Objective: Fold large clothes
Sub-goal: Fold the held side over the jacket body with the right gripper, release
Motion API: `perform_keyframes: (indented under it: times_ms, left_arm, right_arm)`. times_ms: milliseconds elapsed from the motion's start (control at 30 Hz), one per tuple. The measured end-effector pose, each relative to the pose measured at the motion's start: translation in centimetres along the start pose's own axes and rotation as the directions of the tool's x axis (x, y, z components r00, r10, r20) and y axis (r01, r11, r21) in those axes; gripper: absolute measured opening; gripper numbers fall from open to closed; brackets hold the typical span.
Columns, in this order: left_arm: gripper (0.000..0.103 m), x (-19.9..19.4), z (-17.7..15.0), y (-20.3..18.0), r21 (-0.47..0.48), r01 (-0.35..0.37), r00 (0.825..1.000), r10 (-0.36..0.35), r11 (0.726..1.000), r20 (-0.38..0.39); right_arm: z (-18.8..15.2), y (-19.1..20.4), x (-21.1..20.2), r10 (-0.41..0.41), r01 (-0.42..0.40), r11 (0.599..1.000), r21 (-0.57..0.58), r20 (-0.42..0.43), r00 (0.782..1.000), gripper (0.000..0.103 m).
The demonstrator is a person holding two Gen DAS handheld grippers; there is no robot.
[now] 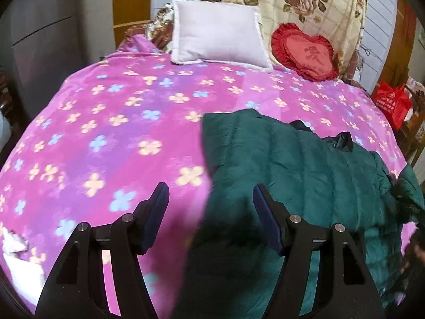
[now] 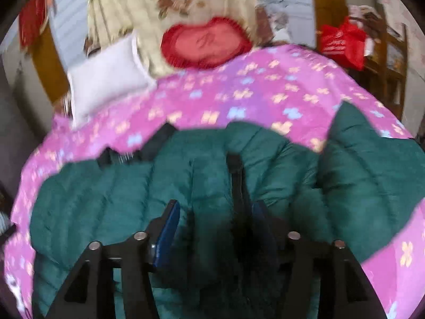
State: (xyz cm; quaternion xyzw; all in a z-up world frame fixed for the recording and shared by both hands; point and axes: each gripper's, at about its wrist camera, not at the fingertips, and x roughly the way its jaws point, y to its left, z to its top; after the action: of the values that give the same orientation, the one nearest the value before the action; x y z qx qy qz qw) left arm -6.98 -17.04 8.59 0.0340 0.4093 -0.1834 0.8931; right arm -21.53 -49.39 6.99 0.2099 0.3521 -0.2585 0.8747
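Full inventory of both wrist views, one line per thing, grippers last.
quilted dark green jacket: 1, spread on the bedspread, near side
pink flowered fleece bedspread: 1, covers the bed
white square pillow: 1, head of bed
red heart-shaped frilled cushion: 1, beside the pillow
cream rose-print cloth: 1, hanging behind the pillows
red plastic bag: 1, off the bed's far side
left gripper: black, blue pads, open over the jacket's edge
right gripper: black, blue pads, open, jacket fabric between the fingers
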Motion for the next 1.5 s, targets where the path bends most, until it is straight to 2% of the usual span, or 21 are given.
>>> perform_keyframes:
  times_ms: [33,100,233,300,400,500,633,733,800,867,967,1067,1233,1300,1400,1500]
  left_arm:
    - [0.066,0.9,0.3,-0.7,0.003,-0.008,1.0,0.008,1.0,-0.013]
    - [0.066,2.6,0.7,-1.8,0.003,-0.002,0.999,0.002,1.0,-0.039]
    - [0.066,5.5,0.7,-3.4,0.022,-0.034,0.995,0.036,0.999,-0.093]
    - [0.069,6.8,0.5,-3.6,0.02,-0.044,0.991,0.046,0.999,-0.128]
    - [0.078,7.6,0.3,-2.8,-0.031,-0.025,0.99,0.02,0.999,-0.138]
    - [0.08,7.9,-0.1,-2.3,-0.063,-0.005,0.991,-0.003,0.998,-0.134]
    - [0.08,7.9,-0.3,-2.7,-0.039,-0.022,0.992,0.017,0.999,-0.124]
    - [0.08,8.0,-0.3,-2.8,-0.036,-0.026,0.993,0.022,0.999,-0.12]
    - [0.08,8.0,-0.3,-2.8,-0.038,-0.025,0.992,0.02,0.999,-0.121]
    - [0.08,8.0,-0.4,-2.8,-0.039,-0.024,0.993,0.019,0.999,-0.121]
    - [0.08,8.1,-0.4,-2.8,-0.037,-0.026,0.993,0.022,0.999,-0.118]
    - [0.08,7.9,-0.4,-3.0,-0.024,-0.038,0.993,0.036,0.999,-0.109]
    - [0.08,6.1,-0.3,-3.4,0.003,-0.066,0.993,0.066,0.998,-0.094]
    - [0.08,4.9,-0.2,-3.4,-0.01,-0.043,0.996,0.043,0.999,-0.073]
    - [0.08,3.1,0.2,-4.2,-0.017,-0.006,1.0,0.005,1.0,-0.028]
    - [0.08,2.5,0.4,-5.6,0.001,0.033,0.999,-0.033,0.999,-0.018]
  right_arm:
    - [0.1,0.2,-0.4,0.004,-0.004,1.0,-0.008,0.009,1.0,0.056]
    - [0.5,1.6,-1.1,0.064,-0.063,0.995,-0.072,0.014,0.998,0.056]
    - [0.1,5.8,1.0,0.137,-0.148,0.963,-0.225,-0.065,0.988,0.056]
    - [0.0,6.9,3.1,0.128,-0.148,0.959,-0.243,-0.096,0.987,0.056]
    - [0.3,6.7,7.4,0.103,-0.132,0.973,-0.192,-0.156,0.982,0.056]
    - [0.4,6.9,8.4,0.091,-0.117,0.974,-0.193,-0.139,0.986,0.056]
    - [0.3,7.2,7.3,0.062,-0.096,0.969,-0.228,-0.151,0.987,0.056]
    - [0.6,6.4,4.2,0.133,-0.153,0.974,-0.168,-0.124,0.983,0.056]
    - [0.3,6.7,2.9,0.154,-0.173,0.967,-0.186,-0.113,0.982,0.056]
    - [-0.5,7.0,2.0,0.136,-0.16,0.96,-0.232,-0.113,0.984,0.056]
    - [-2.1,6.2,3.2,0.052,-0.088,0.965,-0.248,-0.149,0.987,0.056]
    - [-3.2,5.3,4.5,0.072,-0.11,0.968,-0.225,-0.17,0.983,0.056]
    - [-2.5,5.2,3.2,0.077,-0.118,0.969,-0.217,-0.187,0.979,0.056]
    - [-2.2,4.6,1.6,0.101,-0.132,0.971,-0.201,-0.157,0.982,0.056]
    - [-1.9,4.1,0.5,0.075,-0.097,0.974,-0.206,-0.11,0.991,0.056]
    - [-1.7,3.5,0.5,0.042,-0.061,0.977,-0.203,-0.1,0.994,0.056]
